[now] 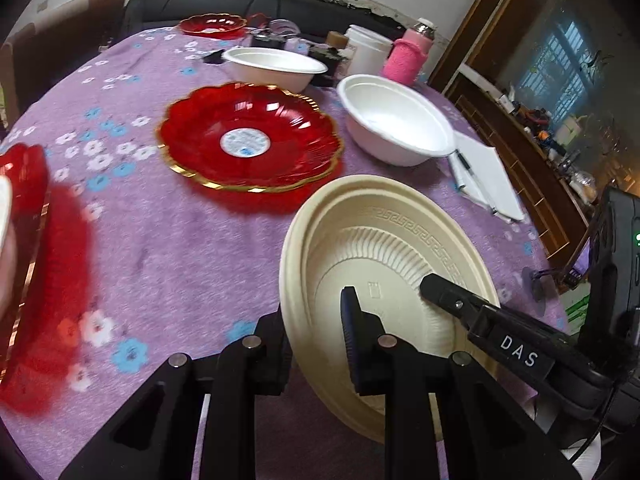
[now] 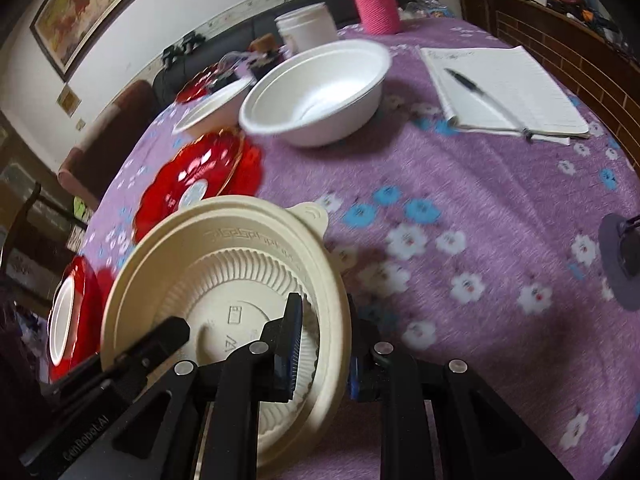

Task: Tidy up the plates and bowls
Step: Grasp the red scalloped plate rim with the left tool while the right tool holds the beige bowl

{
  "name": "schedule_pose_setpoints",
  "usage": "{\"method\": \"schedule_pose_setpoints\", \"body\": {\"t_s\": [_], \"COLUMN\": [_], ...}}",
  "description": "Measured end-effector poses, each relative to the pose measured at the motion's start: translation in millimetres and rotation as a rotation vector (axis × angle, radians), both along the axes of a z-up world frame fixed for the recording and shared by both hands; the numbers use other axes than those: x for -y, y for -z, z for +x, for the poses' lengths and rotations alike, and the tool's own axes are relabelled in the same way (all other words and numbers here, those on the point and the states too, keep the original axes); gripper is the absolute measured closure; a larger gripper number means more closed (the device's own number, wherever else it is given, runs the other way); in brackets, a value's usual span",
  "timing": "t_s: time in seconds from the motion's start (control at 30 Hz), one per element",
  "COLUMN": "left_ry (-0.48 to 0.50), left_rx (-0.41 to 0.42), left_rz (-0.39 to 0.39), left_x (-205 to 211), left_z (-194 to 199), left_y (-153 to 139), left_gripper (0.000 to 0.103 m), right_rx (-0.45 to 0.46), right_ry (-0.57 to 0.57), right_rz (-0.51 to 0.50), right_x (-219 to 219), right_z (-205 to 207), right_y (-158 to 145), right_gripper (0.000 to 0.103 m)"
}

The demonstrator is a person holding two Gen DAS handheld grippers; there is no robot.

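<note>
A cream plate (image 1: pixel 384 248) is held tilted above the purple tablecloth, gripped by both grippers on opposite rims. My left gripper (image 1: pixel 316 340) is shut on its left rim; my right gripper (image 2: pixel 324 344) is shut on its right rim, and the plate fills the lower left of the right wrist view (image 2: pixel 224 280). A red gold-rimmed plate (image 1: pixel 250 138) lies ahead, and a second red plate (image 1: pixel 24 208) with something white on it sits at the left edge. Two white bowls (image 1: pixel 396 120) (image 1: pixel 276 66) stand behind.
A notebook with a pen (image 2: pixel 504 88) lies at the right. A pink-sleeved bottle (image 1: pixel 408 56), a white tub (image 1: pixel 370 50) and small clutter stand at the far edge, with a third red plate (image 1: pixel 212 24). A dark sofa and wooden cabinet surround the round table (image 2: pixel 500 216).
</note>
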State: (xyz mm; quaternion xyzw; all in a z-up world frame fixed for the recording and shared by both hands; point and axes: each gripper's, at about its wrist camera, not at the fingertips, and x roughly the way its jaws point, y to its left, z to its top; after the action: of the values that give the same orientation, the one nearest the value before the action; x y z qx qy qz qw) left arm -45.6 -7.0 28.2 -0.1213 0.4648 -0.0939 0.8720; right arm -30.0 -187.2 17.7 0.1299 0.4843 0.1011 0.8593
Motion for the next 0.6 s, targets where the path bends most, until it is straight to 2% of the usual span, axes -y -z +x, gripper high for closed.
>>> {"method": "schedule_pose_setpoints", "body": {"t_s": [0.07,0.13,0.2,0.27,0.4,0.5,0.6], "left_ry": [-0.005,-0.006,-0.017,-0.025,-0.074,-0.106,-0.127], "left_rx": [-0.01,-0.001,0.01,0.023,0.068,0.065,0.001], "left_rz": [0.009,0.021,0.014,-0.001,-0.012,0.006,0.013], "left_x": [-7,-18,-32,-45,-72,-85,-93], "left_z": [-4,-9,-14,-16,-7,23,68], "left_y": [1,-4,-11,-19,-40,-47,-38], "left_gripper": [0.078,0.065,0.055,0.051,0.035,0.034,0.034], "right_rx": [-0.007,-0.017,-0.014,0.007,0.05,0.026,-0.02], "right_ry": [-0.012,-0.007,-0.002,0.006,0.016,-0.038,-0.081], "right_rz": [0.01,0.01,0.025,0.028,-0.007,0.031,0.017], "right_x": [-5,-5,-1,4,4,-8,-27], "right_z": [-1,-1,-1,-1,10,39,80], "right_y": [3,2,-4,-15,-37,-45,-42], "right_gripper": [0.083,0.082,0.071,0.063,0.062,0.062,0.062]}}
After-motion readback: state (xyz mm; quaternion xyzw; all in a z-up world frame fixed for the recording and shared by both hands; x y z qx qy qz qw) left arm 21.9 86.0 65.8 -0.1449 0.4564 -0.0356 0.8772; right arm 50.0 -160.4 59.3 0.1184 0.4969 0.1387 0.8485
